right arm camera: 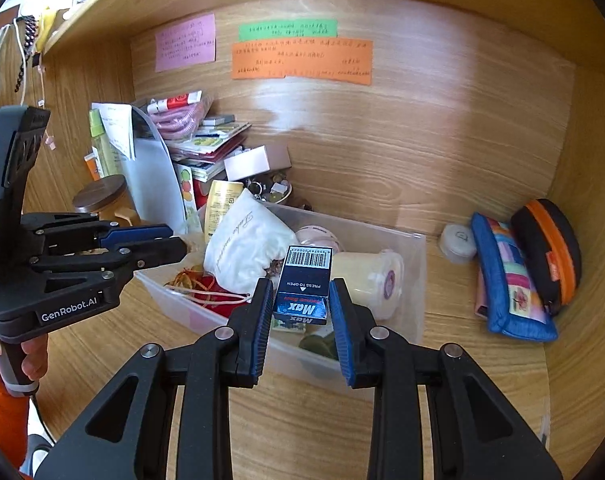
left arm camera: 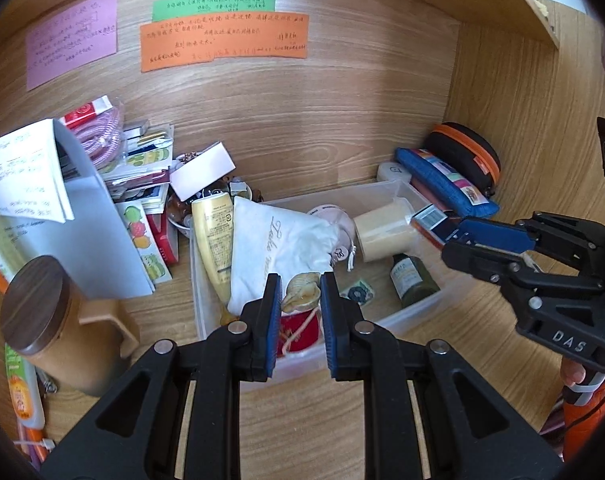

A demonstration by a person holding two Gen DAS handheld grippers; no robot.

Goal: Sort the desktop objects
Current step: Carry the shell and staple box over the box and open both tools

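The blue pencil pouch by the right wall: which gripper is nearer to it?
Right. The right gripper, clamping a small Max box, hangs over the bin's right end beside the blue pencil pouch; the left gripper is further left.

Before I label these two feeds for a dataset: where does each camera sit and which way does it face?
Left wrist: on the left gripper, facing the clear plastic bin; its fingers flank a seashell; right gripper enters.
Right wrist: on the right gripper, above the bin's front; its fingers flank a Max staples box; left gripper shows.
Shared: bin, white drawstring pouch, orange note.
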